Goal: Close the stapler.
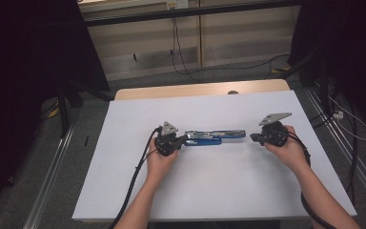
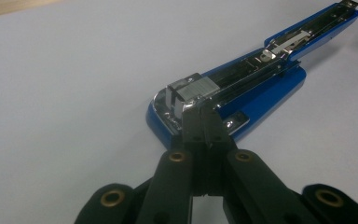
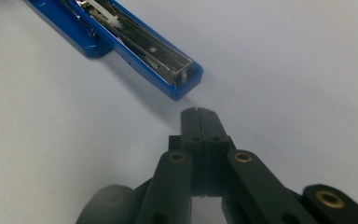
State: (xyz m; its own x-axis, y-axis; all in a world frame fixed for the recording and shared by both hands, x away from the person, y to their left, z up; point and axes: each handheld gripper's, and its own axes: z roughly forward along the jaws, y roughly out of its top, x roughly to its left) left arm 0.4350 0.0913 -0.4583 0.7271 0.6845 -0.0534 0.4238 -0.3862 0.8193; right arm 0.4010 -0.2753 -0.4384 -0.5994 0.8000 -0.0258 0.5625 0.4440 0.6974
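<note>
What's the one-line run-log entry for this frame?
stapler: opened flat | left gripper: shut, at stapler's head | right gripper: shut, apart from stapler | table

Only obstacle I see on the white table (image 1: 209, 191) is the opened blue stapler (image 1: 214, 137), lying flat btwn my left gripper (image 1: 185, 139) & right gripper (image 1: 253, 137). Left tips sit at its end; right has a small gap. Near half & far strip offer open room.
</note>
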